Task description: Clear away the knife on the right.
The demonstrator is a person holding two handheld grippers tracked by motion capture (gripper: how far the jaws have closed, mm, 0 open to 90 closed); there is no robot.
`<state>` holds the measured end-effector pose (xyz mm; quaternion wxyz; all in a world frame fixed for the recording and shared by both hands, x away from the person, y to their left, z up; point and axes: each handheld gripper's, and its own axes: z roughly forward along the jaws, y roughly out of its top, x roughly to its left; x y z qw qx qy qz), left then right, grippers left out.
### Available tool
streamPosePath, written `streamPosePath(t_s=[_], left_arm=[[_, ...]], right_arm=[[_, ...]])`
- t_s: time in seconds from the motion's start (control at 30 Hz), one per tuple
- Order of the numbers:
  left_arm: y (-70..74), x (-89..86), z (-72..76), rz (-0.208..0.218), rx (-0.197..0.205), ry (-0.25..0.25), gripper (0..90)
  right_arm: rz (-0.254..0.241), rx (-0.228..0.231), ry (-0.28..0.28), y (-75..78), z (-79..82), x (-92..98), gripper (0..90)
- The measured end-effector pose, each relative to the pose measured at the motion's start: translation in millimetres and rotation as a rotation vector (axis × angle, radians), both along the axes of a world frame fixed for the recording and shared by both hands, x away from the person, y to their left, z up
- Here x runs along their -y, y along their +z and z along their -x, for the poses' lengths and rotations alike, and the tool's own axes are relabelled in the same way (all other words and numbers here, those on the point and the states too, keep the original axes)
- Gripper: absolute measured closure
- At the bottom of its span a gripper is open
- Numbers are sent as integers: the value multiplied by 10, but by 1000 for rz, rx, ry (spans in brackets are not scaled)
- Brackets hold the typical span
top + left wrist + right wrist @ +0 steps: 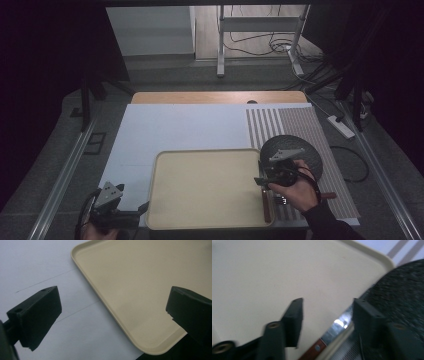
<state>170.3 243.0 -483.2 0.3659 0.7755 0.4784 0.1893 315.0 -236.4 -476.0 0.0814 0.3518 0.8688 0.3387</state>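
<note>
White table (180,125), tray (200,220), knife (266,207), dark plate (310,147)

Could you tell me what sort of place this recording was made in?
Probably a lab or studio set up for recording tabletop work: a table under white sheeting, dark curtains around it, a metal stand with loose cables on the floor behind.

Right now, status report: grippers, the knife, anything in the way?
Left gripper open, idle at beige tray's near-left corner. Right gripper open above wooden-handled knife, released along tray's right edge. Dark round plate close right; nothing blocking.
</note>
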Motion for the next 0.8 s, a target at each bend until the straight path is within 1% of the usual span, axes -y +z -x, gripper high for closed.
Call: streamPosePath(t_s=[0.03,0.07,0.1,0.13,0.2,0.23,0.27,0.3,0.33,0.37,0.4,0.47,0.5,0.53,0.57,0.63,0.67,0.77,0.8], left_arm=[[0,-3,1,2,0,1,1],[-1,-6,2,7,1,3,1],[-2,-7,3,6,1,3,1],[-2,-7,3,6,1,3,1],[-2,-7,4,6,1,3,1],[-2,-8,4,7,1,4,1],[-2,-12,4,6,0,4,1],[-2,-12,4,6,0,4,1],[-2,-16,7,9,1,6,1],[-3,-17,7,10,1,8,1],[-3,-17,7,10,1,8,0],[-3,-18,7,11,0,10,0],[-3,-19,8,12,0,11,0],[-2,-19,8,13,2,12,0],[-4,-18,7,10,-1,13,0],[-1,-19,10,12,2,14,0],[-1,-18,10,12,1,15,0],[-1,-17,11,9,1,16,0],[1,-17,10,12,2,16,0]], right_arm=[[1,10,-8,11,23,39,319],[-2,24,-36,32,84,129,238],[-3,31,-48,44,121,182,210],[-3,31,-48,44,121,182,210],[-3,44,-78,67,209,301,146],[-7,55,-96,76,256,366,128],[-1,80,-141,100,365,519,97],[-1,80,-141,100,365,519,97],[-7,94,-177,115,446,645,89],[-5,101,-194,121,491,719,84],[-5,101,-194,121,491,719,84],[9,106,-225,117,577,862,79],[14,106,-260,110,656,986,84],[14,106,-260,110,656,986,84],[-10,124,-279,140,735,1071,88],[-2,118,-283,132,750,1085,91],[-3,124,-288,134,765,1098,96],[5,118,-285,125,754,1088,101],[21,113,-277,116,742,1076,102]])
